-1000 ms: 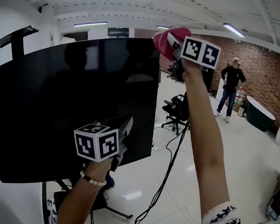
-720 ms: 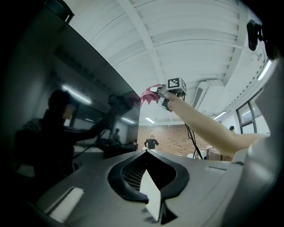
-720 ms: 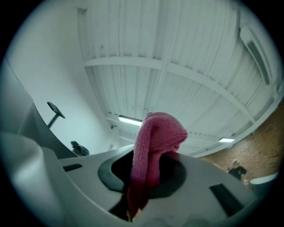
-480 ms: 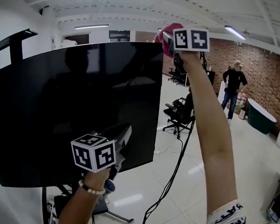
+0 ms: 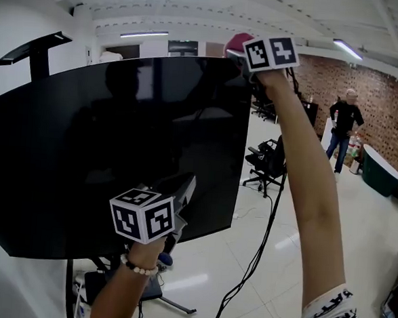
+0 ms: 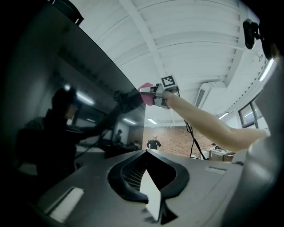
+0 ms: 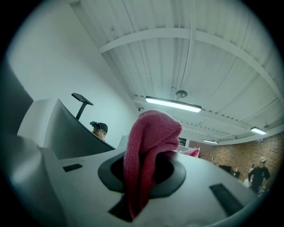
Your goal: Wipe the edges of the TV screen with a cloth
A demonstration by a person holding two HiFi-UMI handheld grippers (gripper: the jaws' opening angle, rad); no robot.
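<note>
At TV screen top right corner, pink cloth

I hold two grippers: the left gripper and the right gripper. Marker cubes: two, being the left cube and the right cube. TV screen: one. Cloth, pink: one. Bead bracelet on my left wrist: one. Bystander at the brick wall: one. Office chair past the screen: one told apart.

Pink cloth between the closed jaws of the right hand-held gripper, strip light on white ceiling above.
</note>
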